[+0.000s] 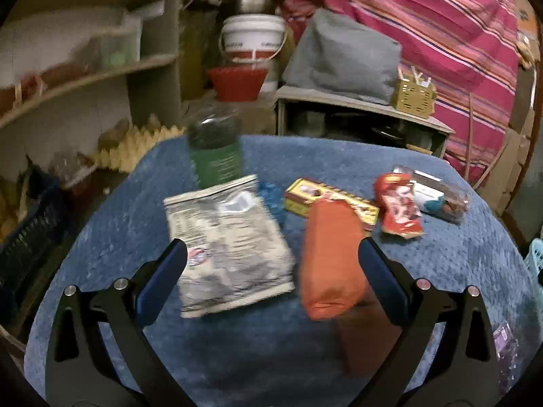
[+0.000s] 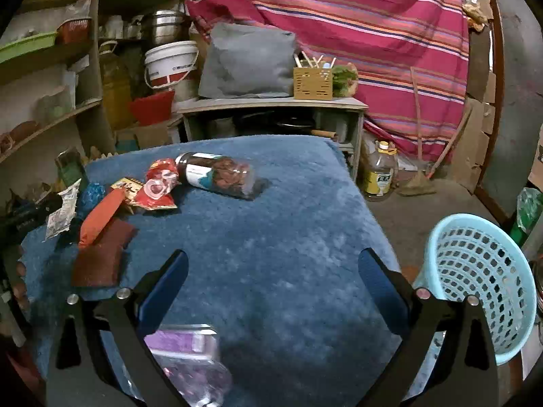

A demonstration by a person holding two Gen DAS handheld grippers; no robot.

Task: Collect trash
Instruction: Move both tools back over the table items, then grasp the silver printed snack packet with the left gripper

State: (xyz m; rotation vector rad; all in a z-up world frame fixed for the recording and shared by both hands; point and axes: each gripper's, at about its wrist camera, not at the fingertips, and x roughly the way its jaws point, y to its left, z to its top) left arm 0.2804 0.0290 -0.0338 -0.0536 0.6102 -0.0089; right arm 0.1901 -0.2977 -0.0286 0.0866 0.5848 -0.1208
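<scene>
A silver bag (image 1: pixel 230 244) with black print lies flat on the blue desk (image 2: pixel 288 237). Just right of it an orange pouch (image 1: pixel 331 257) rests on a dark red pouch (image 2: pixel 101 254). Behind are a yellow box (image 1: pixel 305 196), a crumpled red wrapper (image 1: pixel 398 207) and a clear bottle (image 2: pixel 220 176) on its side. A green bottle (image 1: pixel 215 149) stands at the far edge. A purple packet (image 2: pixel 186 349) lies nearest. A light blue basket (image 2: pixel 482 281) stands beside the desk.

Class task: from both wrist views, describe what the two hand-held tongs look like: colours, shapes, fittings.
Both look alike. The left tongs and right tongs each have two flat blue pads on black angular arms that spread in a V. Each arm has triangular cut-outs and round silver bolts at its joints. No cables, markings or sleeves show.
</scene>
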